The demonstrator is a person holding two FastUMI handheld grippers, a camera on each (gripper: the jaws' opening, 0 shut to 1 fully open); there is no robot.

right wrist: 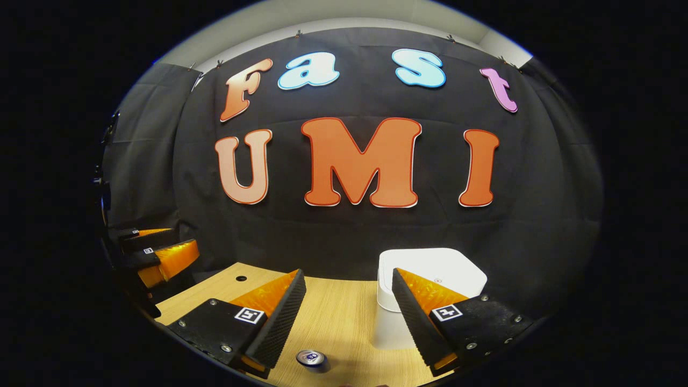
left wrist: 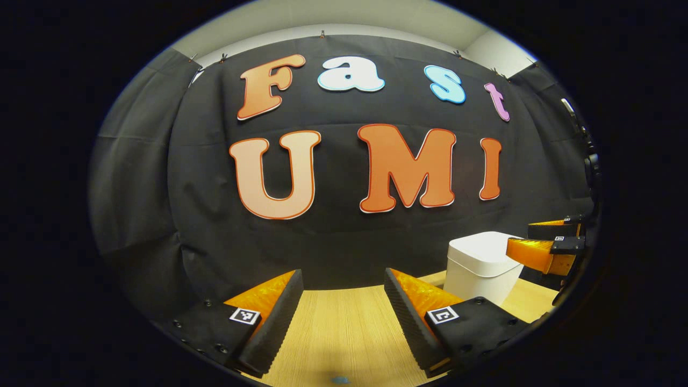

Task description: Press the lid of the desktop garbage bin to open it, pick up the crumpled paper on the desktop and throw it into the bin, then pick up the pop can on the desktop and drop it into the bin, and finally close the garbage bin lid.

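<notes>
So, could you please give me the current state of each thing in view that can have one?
garbage bin: lid closed, standing upright on the desktop.
pop can: upright on the desktop, not grasped, top facing up.
left hand-held gripper: open, nothing between its fingers.
right hand-held gripper: open, empty, above the desktop near the bin.

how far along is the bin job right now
Nothing looks done yet: the bin has its lid down, and the pop can stands upright on the desktop. Nothing is in hand: the right gripper is open above the can, and the left gripper is open over bare wood. Left: pressing the lid open, the paper, the can and closing the lid. I cannot spot the crumpled paper.
</notes>
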